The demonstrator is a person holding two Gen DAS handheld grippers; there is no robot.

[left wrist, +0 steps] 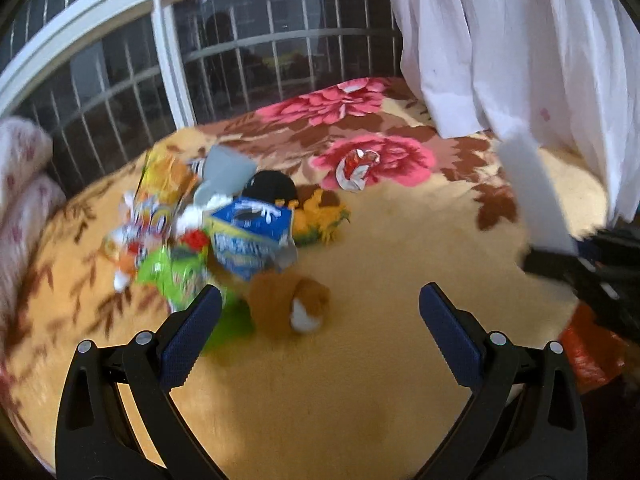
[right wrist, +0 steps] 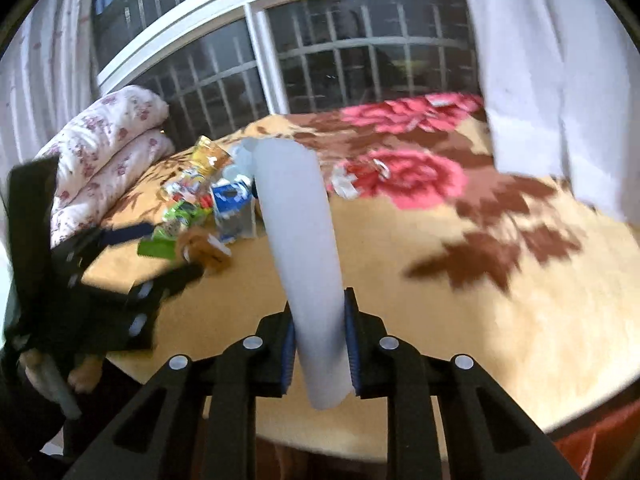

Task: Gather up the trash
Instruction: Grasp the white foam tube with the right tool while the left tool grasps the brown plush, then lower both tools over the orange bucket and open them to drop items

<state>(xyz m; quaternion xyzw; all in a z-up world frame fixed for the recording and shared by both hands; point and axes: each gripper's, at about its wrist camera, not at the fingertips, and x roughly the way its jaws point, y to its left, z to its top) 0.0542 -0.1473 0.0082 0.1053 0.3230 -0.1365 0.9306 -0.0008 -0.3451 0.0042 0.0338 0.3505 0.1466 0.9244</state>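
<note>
My right gripper is shut on a long white tube that sticks out ahead, over the flowered blanket. The left wrist view has the same tube at its right edge. My left gripper is open and holds nothing, just short of a trash pile. In the pile are a blue carton, a green wrapper, a yellow packet and a grey cup. A brown plush toy lies closest to the left fingers. Apart from the pile, a crumpled red-and-white wrapper rests on a pink flower.
A folded floral quilt is stacked at the bed's left end. A white curtain hangs at the right, and a barred window runs behind the bed. Something orange shows past the blanket's near right edge.
</note>
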